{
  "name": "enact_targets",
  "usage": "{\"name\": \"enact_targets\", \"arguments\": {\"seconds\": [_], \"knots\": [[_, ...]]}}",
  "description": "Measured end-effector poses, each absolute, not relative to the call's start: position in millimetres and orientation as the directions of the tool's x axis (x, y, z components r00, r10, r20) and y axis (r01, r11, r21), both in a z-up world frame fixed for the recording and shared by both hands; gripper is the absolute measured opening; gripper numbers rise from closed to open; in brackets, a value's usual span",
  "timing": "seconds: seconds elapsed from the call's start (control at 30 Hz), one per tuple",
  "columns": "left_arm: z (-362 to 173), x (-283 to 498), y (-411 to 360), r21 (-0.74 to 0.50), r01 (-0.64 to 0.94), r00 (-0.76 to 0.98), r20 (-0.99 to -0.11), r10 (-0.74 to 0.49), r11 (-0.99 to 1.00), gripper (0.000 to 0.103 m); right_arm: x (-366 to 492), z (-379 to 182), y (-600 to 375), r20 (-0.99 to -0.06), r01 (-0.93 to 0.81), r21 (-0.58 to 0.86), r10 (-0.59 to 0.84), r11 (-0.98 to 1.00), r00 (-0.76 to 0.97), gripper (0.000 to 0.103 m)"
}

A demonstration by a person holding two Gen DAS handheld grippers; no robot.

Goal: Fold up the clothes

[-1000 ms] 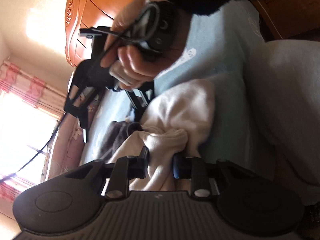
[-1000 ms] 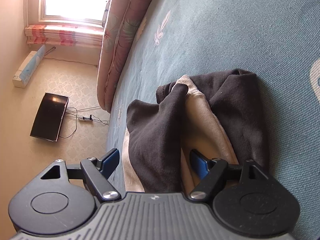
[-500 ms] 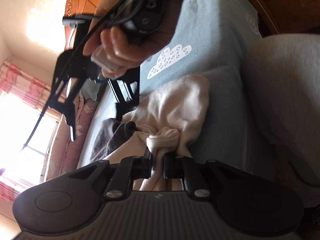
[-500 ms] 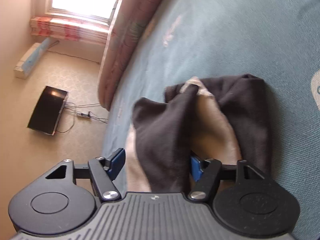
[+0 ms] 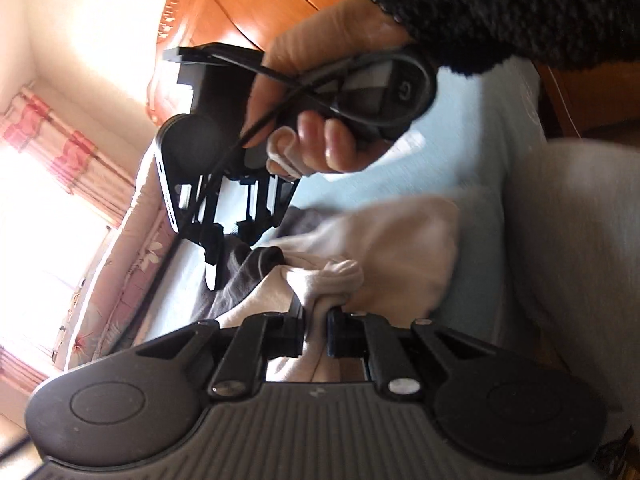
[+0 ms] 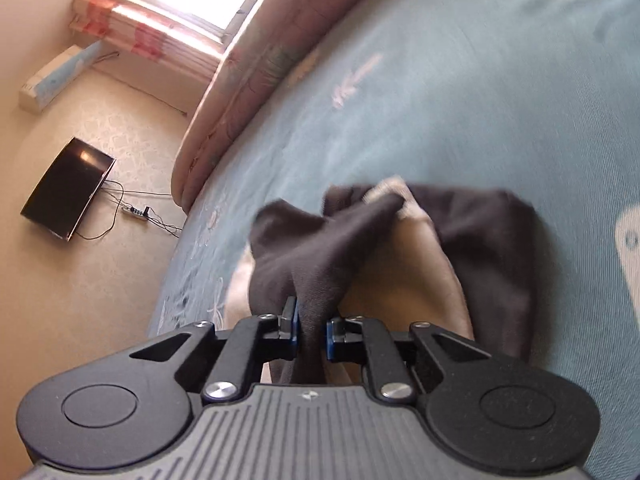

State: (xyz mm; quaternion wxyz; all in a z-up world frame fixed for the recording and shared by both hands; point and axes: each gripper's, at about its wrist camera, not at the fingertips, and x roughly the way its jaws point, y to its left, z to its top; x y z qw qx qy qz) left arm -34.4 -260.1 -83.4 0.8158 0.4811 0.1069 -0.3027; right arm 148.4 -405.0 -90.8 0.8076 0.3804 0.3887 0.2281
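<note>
The left tool (image 5: 316, 326) is clamped on a bunched fold of cream cloth, part of a garment (image 5: 384, 256) that lies crumpled on a bed with a pale blue sheet (image 5: 472, 152). The garment is cream on one face and dark grey on the other; in the left wrist view the cream side heaps up just ahead of the tool, with a dark grey fold (image 5: 248, 276) beside it on the left.

The right tool (image 6: 311, 330) is pinched tight on a ridge of the dark grey fabric (image 6: 320, 256), which rises from the tool toward a peak farther along the bed. Cream lining (image 6: 404, 280) shows to the right of that ridge, and another dark grey flap (image 6: 492, 240) lies flat on the sheet beyond it.

In the left wrist view, a hand (image 5: 316, 112) in a black fuzzy sleeve (image 5: 512, 4) holds the right tool's handle above the garment, with a black cable looped across the fingers. A wooden headboard (image 5: 248, 4) stands behind it.

A pink floral quilt (image 6: 260, 60) runs along the far edge of the bed. On the floor beyond sit a black curved screen (image 6: 66, 190) and a power strip (image 6: 138, 211), below a bright window with red-patterned curtains (image 6: 132, 28).
</note>
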Motion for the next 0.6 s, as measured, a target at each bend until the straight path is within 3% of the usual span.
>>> {"name": "enact_targets", "arguments": {"seconds": [0.3, 0.6], "knots": [[-57.5, -18.4, -279.4, 0.692, 0.612, 0.777, -0.437, -0.453, 0.382, 0.008, 143.1, -32.4, -411.3, -0.449, -0.17, 0.713, 0.629, 0.681, 0.635, 0.015], [-71.2, -33.4, -278.3, 0.677, 0.676, 0.713, -0.501, -0.491, 0.291, 0.008, 133.0, -61.2, -438.8, -0.521, -0.051, 0.709, 0.571, 0.703, 0.634, 0.015]]}}
